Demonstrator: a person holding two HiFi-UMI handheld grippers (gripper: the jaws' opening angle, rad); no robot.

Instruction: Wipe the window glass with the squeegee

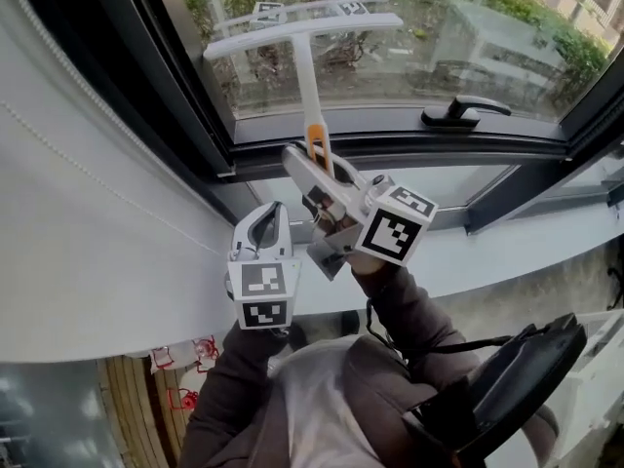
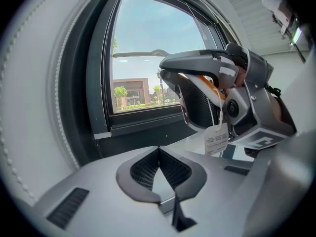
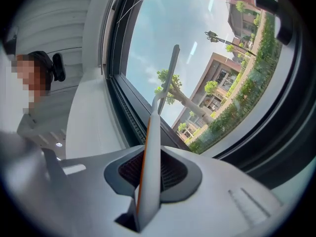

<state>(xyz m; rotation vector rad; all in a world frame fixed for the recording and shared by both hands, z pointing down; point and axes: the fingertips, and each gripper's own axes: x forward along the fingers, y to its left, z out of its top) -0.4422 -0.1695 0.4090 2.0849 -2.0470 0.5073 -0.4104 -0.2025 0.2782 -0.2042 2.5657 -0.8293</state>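
Right gripper (image 1: 310, 164): jaws clamped on the handle of the squeegee (image 1: 305, 76). I count one squeegee. Its handle is white with an orange band at the grip and runs up from the gripper to a single T-shaped blade (image 1: 302, 32) lying across the window glass (image 1: 409, 57). One reflection of the blade shows in the pane just above it; whether blade touches glass I cannot tell.

Left gripper (image 1: 265, 224): jaws together, nothing between them, just beside the right gripper and lower left of it.

Count: two grippers, two marker cubes, one on the right (image 1: 395, 230) and one on the left (image 1: 263, 295). One black window handle (image 1: 464, 113) sits on the frame, right of the squeegee. One paper tag (image 2: 216, 138) hangs on a string by the right gripper.
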